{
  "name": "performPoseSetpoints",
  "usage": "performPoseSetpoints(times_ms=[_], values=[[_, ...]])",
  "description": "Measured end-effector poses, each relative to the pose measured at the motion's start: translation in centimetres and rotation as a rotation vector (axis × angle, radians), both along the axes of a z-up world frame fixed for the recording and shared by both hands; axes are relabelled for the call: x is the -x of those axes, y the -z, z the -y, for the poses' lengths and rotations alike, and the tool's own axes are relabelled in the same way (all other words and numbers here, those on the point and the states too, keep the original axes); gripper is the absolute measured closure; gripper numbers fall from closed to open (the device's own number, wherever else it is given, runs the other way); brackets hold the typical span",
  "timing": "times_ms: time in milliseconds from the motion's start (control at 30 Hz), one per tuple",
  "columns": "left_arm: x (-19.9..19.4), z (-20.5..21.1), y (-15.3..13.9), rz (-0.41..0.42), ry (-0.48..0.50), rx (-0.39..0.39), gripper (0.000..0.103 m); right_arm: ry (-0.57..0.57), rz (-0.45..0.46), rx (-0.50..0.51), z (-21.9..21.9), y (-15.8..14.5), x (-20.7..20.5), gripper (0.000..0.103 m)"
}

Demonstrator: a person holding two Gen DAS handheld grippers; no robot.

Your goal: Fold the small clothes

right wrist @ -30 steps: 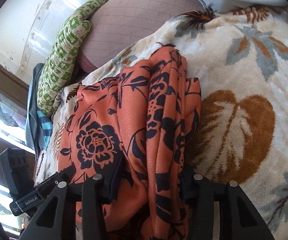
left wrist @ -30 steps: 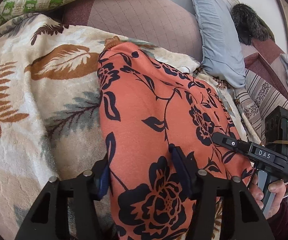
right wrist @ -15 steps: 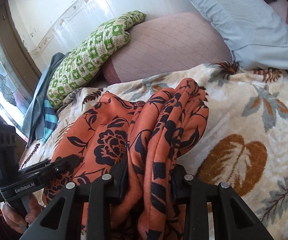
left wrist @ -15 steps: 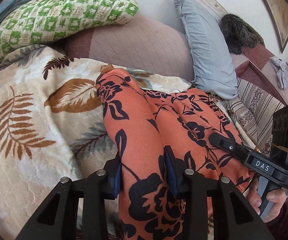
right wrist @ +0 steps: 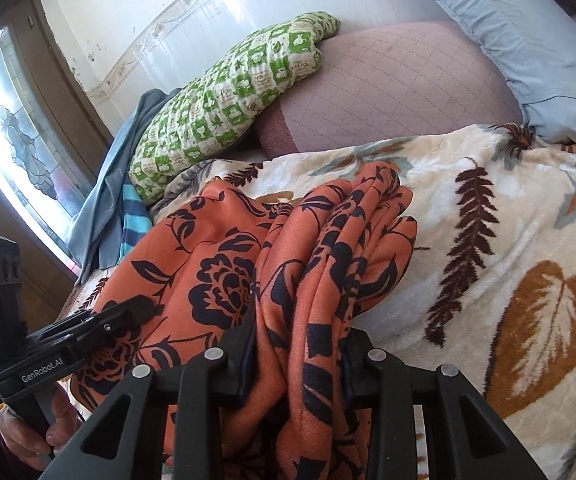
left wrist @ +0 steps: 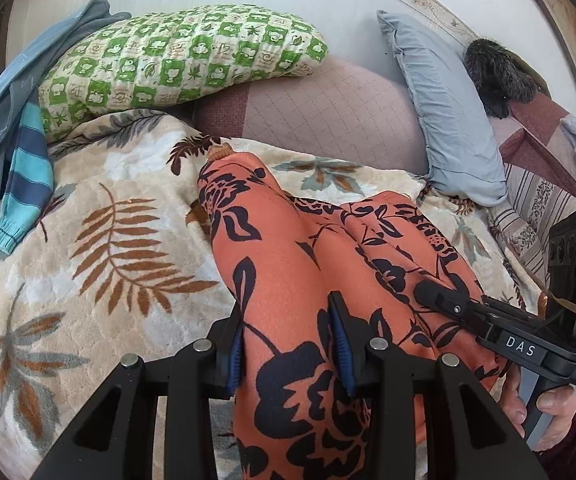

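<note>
Currently both grippers are clamped on the orange floral garment (left wrist: 288, 264): left gripper (left wrist: 290, 350) pinches one near edge, right gripper (right wrist: 298, 354) pinches a bunched fold. Fabric is raised at the near end, with the far end resting on the leaf-print blanket (left wrist: 99, 240) below the green checked pillow (left wrist: 175, 60).
</note>
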State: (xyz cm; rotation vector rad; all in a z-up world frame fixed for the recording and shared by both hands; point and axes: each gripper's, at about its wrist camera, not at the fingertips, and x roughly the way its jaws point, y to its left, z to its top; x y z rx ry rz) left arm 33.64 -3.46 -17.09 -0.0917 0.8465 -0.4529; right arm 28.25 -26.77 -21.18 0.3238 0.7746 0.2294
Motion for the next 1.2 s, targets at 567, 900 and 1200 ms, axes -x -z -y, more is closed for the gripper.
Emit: performPoseSetpoints(times_ms=[567, 900, 1200], values=[[1.4, -1.7, 0.1, 0.004, -0.037, -0.068, 0.064, -0.051, -0.003, -0.02, -2.7, 0.2, 1.2, 0.069], [0.9, -1.4, 1.6, -0.031, -0.053, -0.119, 0.064, -0.044, -0.057, -0.034, -2.0, 1.9, 0.4, 0.069], [0.7, -1.5, 3.7, -0.076, -0.099, -0.258, 0.048, -0.032, -0.163, 0.022, -1.8, 3.9, -0.6, 0.066]])
